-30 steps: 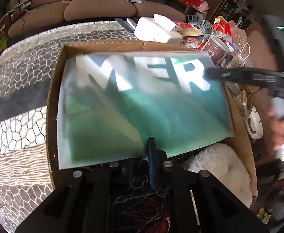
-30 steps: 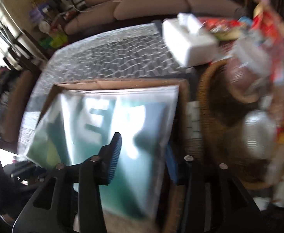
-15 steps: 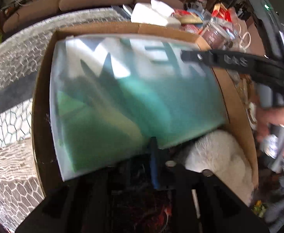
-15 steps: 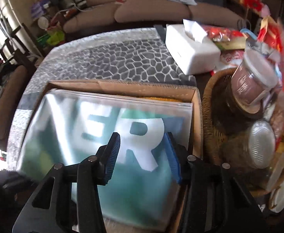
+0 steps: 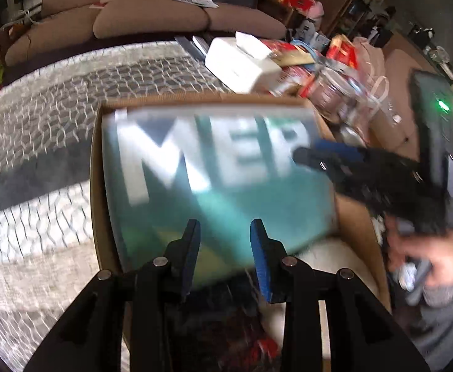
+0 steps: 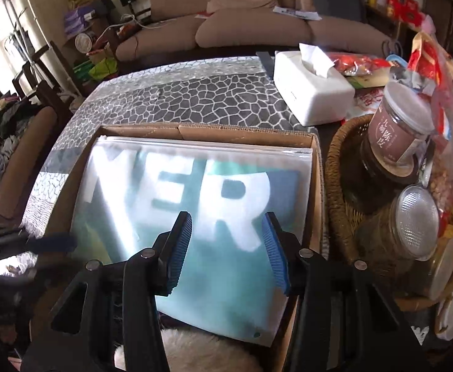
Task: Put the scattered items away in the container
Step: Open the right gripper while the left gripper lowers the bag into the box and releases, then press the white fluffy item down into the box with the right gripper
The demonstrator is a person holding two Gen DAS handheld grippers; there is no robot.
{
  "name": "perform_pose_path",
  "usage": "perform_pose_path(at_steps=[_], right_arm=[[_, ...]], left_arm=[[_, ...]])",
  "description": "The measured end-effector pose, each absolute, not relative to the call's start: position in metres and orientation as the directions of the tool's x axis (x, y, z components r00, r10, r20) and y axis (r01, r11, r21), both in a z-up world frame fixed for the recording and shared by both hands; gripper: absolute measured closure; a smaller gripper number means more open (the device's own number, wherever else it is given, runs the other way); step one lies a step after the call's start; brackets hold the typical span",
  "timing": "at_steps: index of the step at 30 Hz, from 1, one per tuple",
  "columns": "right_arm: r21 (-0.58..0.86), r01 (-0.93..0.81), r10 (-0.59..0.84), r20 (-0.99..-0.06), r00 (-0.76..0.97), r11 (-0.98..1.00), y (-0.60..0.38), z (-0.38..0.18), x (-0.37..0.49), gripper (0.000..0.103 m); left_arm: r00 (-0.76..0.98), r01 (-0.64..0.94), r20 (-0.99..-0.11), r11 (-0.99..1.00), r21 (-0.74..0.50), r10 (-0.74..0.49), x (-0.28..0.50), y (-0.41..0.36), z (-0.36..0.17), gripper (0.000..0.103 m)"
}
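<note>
Cluttered bench (image 6: 195, 99), sofa behind: the green packet (image 6: 214, 217) lies flat across the cardboard box (image 6: 318, 204), covering the fluffy white item (image 6: 195, 353). Left gripper (image 5: 223, 254) jaws opening, nothing between; right gripper (image 6: 226, 248) released, hovering above.

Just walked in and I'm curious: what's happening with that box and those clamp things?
A person is tidying things into a cardboard box with a handheld gripper in each hand. A green packet with big white letters lies in the box, over something white and fluffy. The left gripper is opening above the packet, nothing pinched. The right gripper hovers open over it too.
</note>
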State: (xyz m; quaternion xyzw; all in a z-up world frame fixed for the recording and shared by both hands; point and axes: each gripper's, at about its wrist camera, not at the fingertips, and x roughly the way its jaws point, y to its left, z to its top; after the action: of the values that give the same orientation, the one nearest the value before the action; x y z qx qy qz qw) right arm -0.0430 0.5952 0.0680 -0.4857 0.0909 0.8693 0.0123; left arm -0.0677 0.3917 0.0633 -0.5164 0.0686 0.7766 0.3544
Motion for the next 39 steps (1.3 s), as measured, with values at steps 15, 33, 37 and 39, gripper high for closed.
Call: perform_pose_path(at_steps=[15, 33, 37, 39], right_arm=[[0.071, -0.066, -0.033, -0.887, -0.462, -0.995, 0.597, 0.053, -0.109, 0.057], [0.162, -0.082, -0.097, -0.852, -0.514, -0.983, 0.595, 0.071, -0.04, 0.058], [0.199, -0.1, -0.117, -0.84, -0.529, -0.975, 0.613, 0.077, -0.035, 0.057], [0.218, -0.075, -0.148, -0.841, -0.521, -0.973, 0.613, 0.074, -0.036, 0.057]], left_arm=[[-0.227, -0.594, -0.902, -0.787, -0.17, 0.366, -0.148, 0.433, 0.048, 0.07], [-0.169, -0.645, -0.894, -0.732, -0.218, 0.415, -0.082, 0.394, 0.051, 0.069], [-0.192, -0.671, -0.866, -0.706, -0.227, 0.461, -0.081, 0.388, 0.069, 0.069], [-0.224, -0.679, -0.863, -0.707, -0.195, 0.453, -0.082, 0.392, 0.072, 0.066]])
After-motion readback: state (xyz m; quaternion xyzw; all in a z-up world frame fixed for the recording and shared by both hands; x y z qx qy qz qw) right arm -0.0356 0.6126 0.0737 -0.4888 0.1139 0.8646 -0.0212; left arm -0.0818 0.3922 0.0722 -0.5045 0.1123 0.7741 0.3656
